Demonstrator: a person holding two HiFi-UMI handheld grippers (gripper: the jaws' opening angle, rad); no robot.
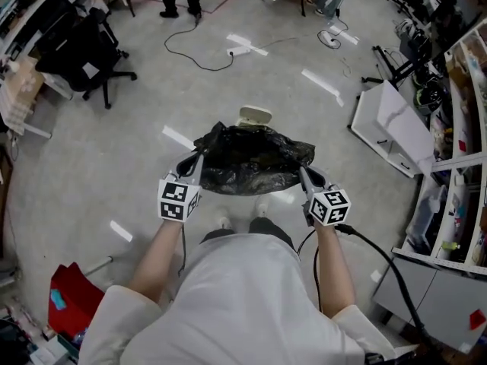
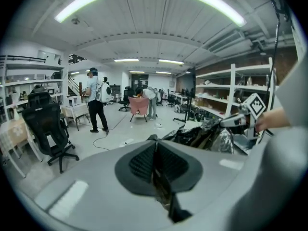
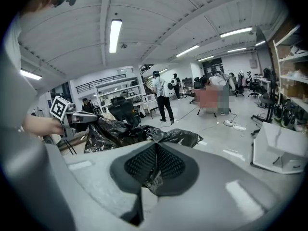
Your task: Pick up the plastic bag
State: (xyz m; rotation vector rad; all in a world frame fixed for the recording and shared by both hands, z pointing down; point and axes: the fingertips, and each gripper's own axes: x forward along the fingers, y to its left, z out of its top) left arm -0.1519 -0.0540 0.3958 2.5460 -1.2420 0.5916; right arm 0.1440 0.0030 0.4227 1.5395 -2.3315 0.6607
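Note:
A crumpled black plastic bag point(image 1: 251, 158) hangs above the floor, stretched between my two grippers. In the head view my left gripper point(image 1: 194, 160) holds the bag's left edge and my right gripper point(image 1: 304, 175) holds its right edge. In the left gripper view the jaws point(image 2: 155, 146) are shut with a bit of bag film pinched between the pads; the bag point(image 2: 202, 134) runs off to the right towards the other gripper point(image 2: 238, 121). The right gripper view shows shut jaws point(image 3: 155, 150) pinching film, with the bag point(image 3: 125, 131) spreading left to the left gripper point(image 3: 79, 118).
A white object point(image 1: 255, 115) lies on the floor just beyond the bag. A black office chair point(image 1: 87, 52) stands far left and a white cabinet point(image 1: 396, 128) at the right by shelves. A cable point(image 1: 198, 52) runs across the floor, and a red item point(image 1: 72, 299) sits near left. People stand at the back.

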